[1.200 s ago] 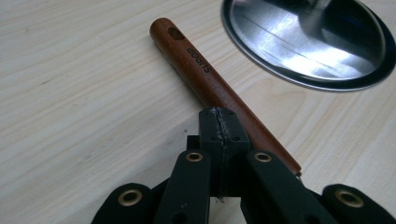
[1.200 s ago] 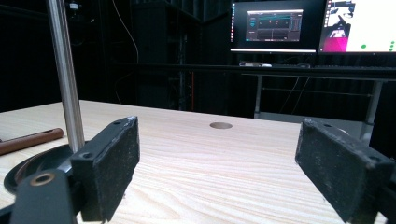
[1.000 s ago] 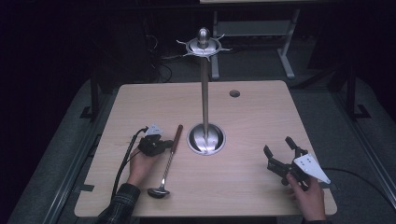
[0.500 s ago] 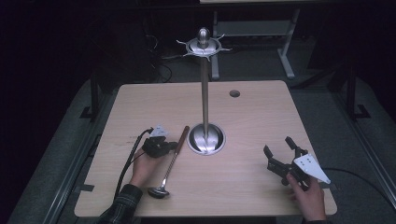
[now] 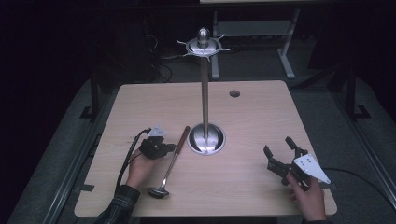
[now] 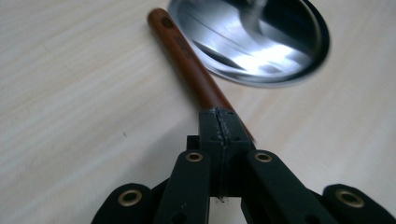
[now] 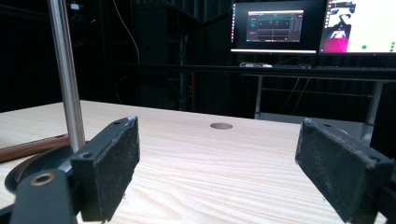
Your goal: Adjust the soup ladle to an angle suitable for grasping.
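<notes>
A ladle (image 5: pixel 170 161) with a brown wooden handle (image 6: pixel 187 60) and a steel bowl lies on the wooden table (image 5: pixel 252 121), just left of the stand's round base. The stand (image 5: pixel 204 93) is a tall steel pole with a hooked crown on top. My left gripper (image 5: pixel 169 148) lies low at the middle of the handle. Its jaws (image 6: pixel 219 123) are pressed together, with the handle running out from under their tips. Whether they touch it I cannot tell. My right gripper (image 5: pixel 277 145) hovers at the table's near right, open and empty, its pads (image 7: pixel 114 158) wide apart.
The stand's dish-shaped base (image 6: pixel 252 42) lies just beyond the handle's end. Its pole (image 7: pixel 65 70) rises at the left of the right gripper view. A round cable hole (image 5: pixel 234 93) sits at the table's far right. Lit monitors (image 7: pixel 275 25) stand beyond the far edge.
My left gripper has shifted a little to the right, onto the ladle's handle. The handle's far end has swung slightly toward the stand's base. The right gripper has kept still.
</notes>
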`<state>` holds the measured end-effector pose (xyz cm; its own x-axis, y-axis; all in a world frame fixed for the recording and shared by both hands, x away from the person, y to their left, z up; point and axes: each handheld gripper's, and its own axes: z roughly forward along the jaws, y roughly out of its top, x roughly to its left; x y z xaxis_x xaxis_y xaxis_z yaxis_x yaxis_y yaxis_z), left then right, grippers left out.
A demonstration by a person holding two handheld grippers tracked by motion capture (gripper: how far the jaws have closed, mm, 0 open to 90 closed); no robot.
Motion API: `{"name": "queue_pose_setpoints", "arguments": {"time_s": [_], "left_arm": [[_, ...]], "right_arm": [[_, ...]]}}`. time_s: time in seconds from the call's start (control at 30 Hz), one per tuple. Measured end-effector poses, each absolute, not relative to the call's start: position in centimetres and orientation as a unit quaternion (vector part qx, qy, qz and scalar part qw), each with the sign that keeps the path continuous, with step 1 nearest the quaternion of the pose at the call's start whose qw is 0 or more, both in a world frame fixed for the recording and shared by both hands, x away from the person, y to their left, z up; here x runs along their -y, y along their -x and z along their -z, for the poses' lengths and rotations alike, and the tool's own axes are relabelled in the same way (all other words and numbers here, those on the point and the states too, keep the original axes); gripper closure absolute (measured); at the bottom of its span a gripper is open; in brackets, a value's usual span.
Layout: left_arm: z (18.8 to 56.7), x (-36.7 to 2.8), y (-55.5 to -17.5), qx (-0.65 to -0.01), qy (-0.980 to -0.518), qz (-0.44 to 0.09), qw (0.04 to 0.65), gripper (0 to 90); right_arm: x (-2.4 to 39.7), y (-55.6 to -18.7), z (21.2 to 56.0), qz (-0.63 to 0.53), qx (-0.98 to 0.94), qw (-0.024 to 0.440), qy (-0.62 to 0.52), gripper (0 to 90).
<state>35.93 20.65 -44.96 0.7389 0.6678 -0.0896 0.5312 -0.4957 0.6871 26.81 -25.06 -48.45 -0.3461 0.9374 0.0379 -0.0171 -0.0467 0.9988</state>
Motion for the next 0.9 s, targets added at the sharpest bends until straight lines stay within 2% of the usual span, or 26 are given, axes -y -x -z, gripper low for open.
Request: {"name": "queue_pose_setpoints", "arguments": {"time_s": [0.3,0.6,0.9], "left_arm": [[42.7,-20.1,-31.8,-0.336,-0.887,-0.036,0.314,89.5],[43.5,-19.5,-28.6,-0.309,-0.915,-0.03,0.258,89.1],[44.2,-19.7,-28.5,-0.313,-0.917,-0.026,0.246,89.2]], "right_arm": [[25.1,-26.8,48.5,-0.597,-0.562,0.4,-0.408,13.0],[25.1,-26.8,48.4,-0.597,-0.564,0.399,-0.409,13.0],[25.1,-26.8,48.4,-0.598,-0.563,0.4,-0.408,13.0]]}}
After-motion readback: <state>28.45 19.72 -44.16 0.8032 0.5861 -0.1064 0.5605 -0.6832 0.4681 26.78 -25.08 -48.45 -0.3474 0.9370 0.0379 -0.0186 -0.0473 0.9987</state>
